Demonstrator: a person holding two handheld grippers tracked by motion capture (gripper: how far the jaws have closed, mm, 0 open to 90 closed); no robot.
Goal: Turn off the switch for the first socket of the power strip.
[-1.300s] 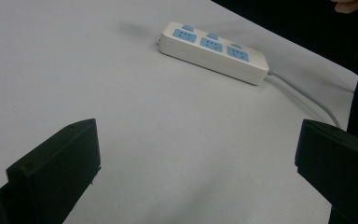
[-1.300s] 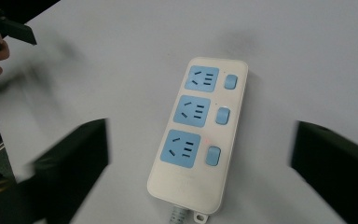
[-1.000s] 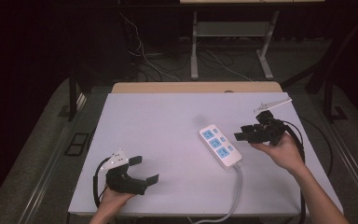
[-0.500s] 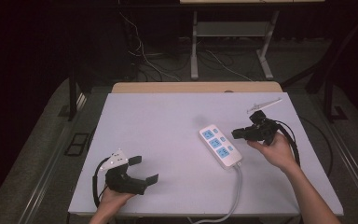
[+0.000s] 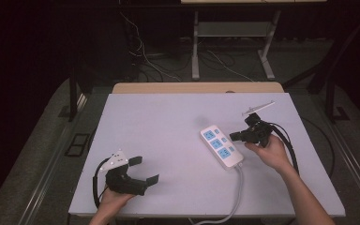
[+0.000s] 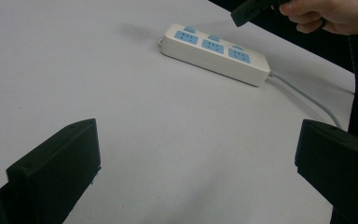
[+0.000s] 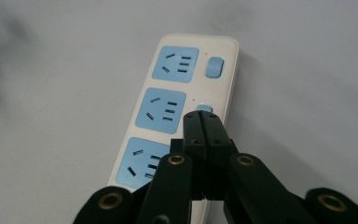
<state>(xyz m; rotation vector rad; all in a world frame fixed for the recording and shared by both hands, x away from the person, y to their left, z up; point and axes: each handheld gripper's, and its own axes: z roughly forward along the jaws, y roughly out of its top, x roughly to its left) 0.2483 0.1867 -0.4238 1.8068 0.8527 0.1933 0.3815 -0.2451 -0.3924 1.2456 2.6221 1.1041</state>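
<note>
Over power strip (image 7: 177,107), right tongs (image 7: 201,122) clenched, empty, left tongs (image 5: 143,169) released

Bare table (image 5: 168,140) lies open between my left gripper (image 5: 140,169) and the power strip (image 5: 221,146); I can cross unobstructed. The strip's cable (image 5: 236,197) runs to the near edge, barring the lane toward my right gripper (image 5: 234,136).
</note>
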